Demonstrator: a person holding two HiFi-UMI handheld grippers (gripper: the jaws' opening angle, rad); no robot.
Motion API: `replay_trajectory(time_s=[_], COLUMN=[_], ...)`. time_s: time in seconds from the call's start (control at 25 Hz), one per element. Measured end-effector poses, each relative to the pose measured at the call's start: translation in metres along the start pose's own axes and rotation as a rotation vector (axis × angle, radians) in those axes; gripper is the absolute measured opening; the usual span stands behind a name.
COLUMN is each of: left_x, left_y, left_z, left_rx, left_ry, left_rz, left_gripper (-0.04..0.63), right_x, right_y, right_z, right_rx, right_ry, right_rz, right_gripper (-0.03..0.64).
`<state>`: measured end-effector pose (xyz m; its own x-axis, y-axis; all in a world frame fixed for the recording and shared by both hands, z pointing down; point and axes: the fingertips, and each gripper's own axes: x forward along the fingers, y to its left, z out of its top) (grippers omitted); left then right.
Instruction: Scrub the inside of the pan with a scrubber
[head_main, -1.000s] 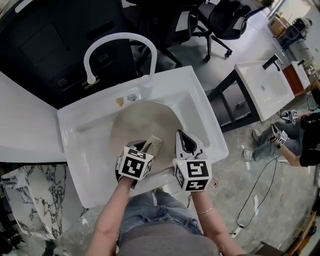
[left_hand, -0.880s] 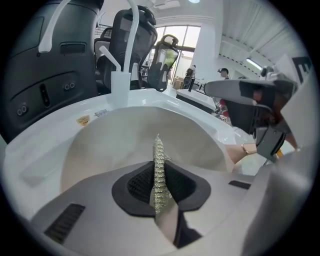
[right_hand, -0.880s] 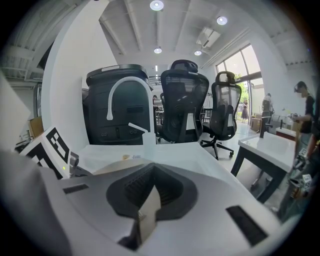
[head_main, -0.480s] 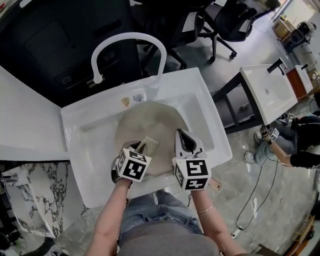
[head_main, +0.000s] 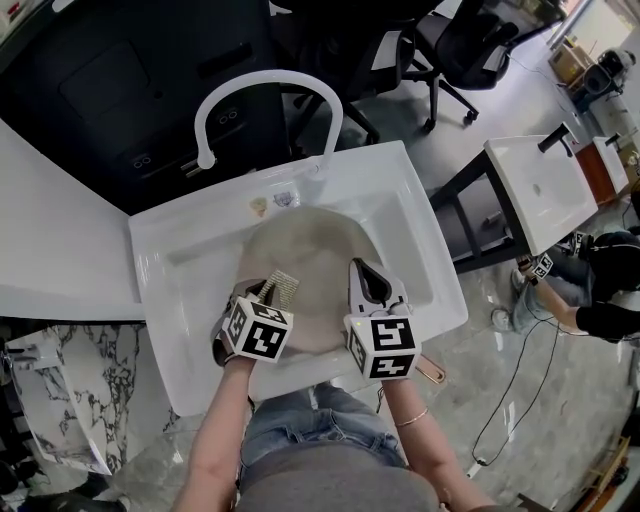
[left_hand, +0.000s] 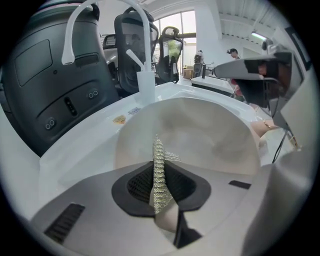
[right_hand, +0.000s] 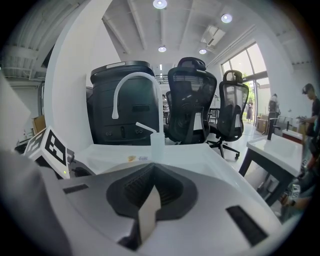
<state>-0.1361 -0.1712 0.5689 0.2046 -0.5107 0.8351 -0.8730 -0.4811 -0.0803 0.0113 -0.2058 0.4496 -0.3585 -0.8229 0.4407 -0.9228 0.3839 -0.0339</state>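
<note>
Two hand-held claws meet at a beige pan (head_main: 310, 250) lying in the white sink (head_main: 175, 265) at frame centre, below the arched white faucet (head_main: 265, 100). Left claw (left_hand: 159, 200) is clamped on a steel mesh scrubber (left_hand: 158, 167) held over the pan's inner surface at its lower left. Right claw (right_hand: 149, 205) is closed on the pan's thin rim at lower right.
</note>
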Motion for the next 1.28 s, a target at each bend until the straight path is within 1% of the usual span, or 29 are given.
replay_trajectory(time_s=[0.16, 0.32, 0.68, 0.84, 0.96, 1.04, 1.12, 1.2, 1.28], left_x=[-0.001, -0.002, -0.023, -0.038, -0.053, -0.061, -0.065, -0.067, -0.065], left_y=[0.012, 0.023, 0.054, 0.064, 0.067, 0.061, 0.050, 0.034, 0.015], left_z=[0.000, 0.003, 0.014, 0.022, 0.036, 0.050, 0.067, 0.084, 0.099], left_rx=[0.013, 0.003, -0.001, 0.000, 0.008, 0.008, 0.005, 0.008, 0.025], left_ry=[-0.001, -0.008, -0.053, -0.093, -0.150, -0.199, -0.250, -0.291, -0.314], left_rz=[0.037, 0.074, 0.211, 0.278, 0.318, 0.313, 0.285, 0.239, 0.177], left_gripper=[0.067, 0.067, 0.067, 0.067, 0.067, 0.067, 0.067, 0.067, 0.067], right_x=[0.000, -0.003, -0.015, -0.021, -0.026, -0.030, -0.034, -0.039, -0.044], right_y=[0.001, -0.001, -0.013, -0.017, -0.021, -0.025, -0.031, -0.038, -0.048], right_z=[0.004, 0.006, 0.010, 0.012, 0.013, 0.015, 0.016, 0.016, 0.015], right_rx=[-0.006, -0.011, -0.012, -0.012, -0.009, -0.005, -0.002, 0.002, 0.011], right_ry=[-0.007, -0.014, -0.034, -0.044, -0.053, -0.059, -0.065, -0.072, -0.077], right_rz=[0.002, -0.002, -0.022, -0.026, -0.031, -0.036, -0.046, -0.063, -0.085], right_gripper=[0.009, 0.009, 0.009, 0.009, 0.009, 0.009, 0.009, 0.009, 0.009])
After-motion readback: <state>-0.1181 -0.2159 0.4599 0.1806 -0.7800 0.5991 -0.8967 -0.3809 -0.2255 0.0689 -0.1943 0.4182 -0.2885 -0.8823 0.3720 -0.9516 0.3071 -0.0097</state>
